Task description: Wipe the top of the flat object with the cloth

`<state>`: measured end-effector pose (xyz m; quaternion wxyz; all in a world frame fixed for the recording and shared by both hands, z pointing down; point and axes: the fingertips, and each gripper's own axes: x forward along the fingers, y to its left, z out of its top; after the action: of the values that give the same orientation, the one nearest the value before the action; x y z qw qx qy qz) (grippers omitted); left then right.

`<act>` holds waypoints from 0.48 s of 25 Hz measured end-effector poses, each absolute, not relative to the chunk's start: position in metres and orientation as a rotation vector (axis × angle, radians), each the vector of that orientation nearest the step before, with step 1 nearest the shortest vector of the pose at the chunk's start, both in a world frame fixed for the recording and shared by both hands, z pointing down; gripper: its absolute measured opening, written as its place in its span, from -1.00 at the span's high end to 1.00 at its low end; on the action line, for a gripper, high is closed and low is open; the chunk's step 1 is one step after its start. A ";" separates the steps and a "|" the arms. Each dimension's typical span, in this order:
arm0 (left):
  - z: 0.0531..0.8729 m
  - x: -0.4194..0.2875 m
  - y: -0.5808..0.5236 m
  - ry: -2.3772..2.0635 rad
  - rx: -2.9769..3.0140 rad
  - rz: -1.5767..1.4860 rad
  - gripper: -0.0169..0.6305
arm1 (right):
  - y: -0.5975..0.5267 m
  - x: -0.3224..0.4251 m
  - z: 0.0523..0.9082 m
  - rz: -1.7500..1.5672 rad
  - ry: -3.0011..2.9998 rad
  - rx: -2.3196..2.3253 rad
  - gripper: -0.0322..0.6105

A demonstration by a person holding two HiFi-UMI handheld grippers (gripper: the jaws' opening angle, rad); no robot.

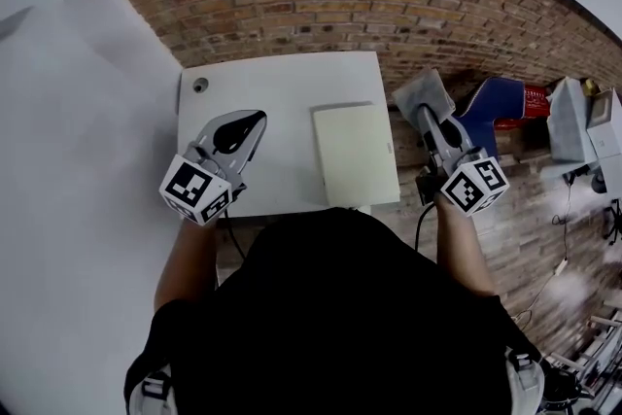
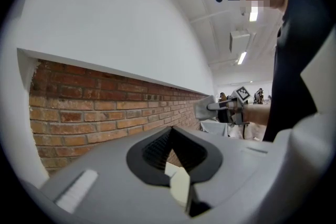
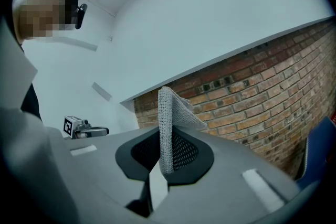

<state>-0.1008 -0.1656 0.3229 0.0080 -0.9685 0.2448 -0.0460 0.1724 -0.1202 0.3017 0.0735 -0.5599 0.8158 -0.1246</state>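
Observation:
The flat object (image 1: 355, 154), a pale cream slab, lies on the right part of the white table (image 1: 272, 83). My right gripper (image 1: 424, 115) hangs just off the table's right edge, beside the slab's far corner, shut on a grey knitted cloth (image 1: 422, 91). In the right gripper view the cloth (image 3: 169, 118) stands up between the jaws of the right gripper (image 3: 164, 157). My left gripper (image 1: 255, 124) hovers over the table left of the slab, jaws together and nothing in them. The left gripper view shows the left gripper (image 2: 172, 152) aimed at brick, with the cloth (image 2: 203, 108) far off.
The table has a round grommet (image 1: 200, 85) at its far left corner. Brick surface (image 1: 389, 5) lies beyond and right of the table. A blue and red object (image 1: 503, 102) and grey boxes (image 1: 575, 120) sit to the right. A white wall (image 1: 68, 160) runs along the left.

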 end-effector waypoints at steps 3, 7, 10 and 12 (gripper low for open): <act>0.324 -0.094 -0.164 0.790 -3.027 -0.156 0.95 | -0.125 0.178 0.299 -0.383 2.469 -1.661 0.87; 0.327 -0.090 -0.164 0.832 -3.019 -0.179 0.95 | -0.134 0.183 0.302 -0.398 2.501 -1.622 0.87; 0.329 -0.086 -0.162 0.857 -3.023 -0.177 0.95 | -0.139 0.189 0.301 -0.400 2.519 -1.608 0.87; 0.331 -0.087 -0.162 0.880 -3.025 -0.178 0.95 | -0.145 0.190 0.304 -0.403 2.535 -1.589 0.87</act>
<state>-0.0870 -0.1615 0.3315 -0.0071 -0.9587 0.2787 -0.0563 0.1897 -0.1447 0.3043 0.0613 -0.5254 0.8382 -0.1331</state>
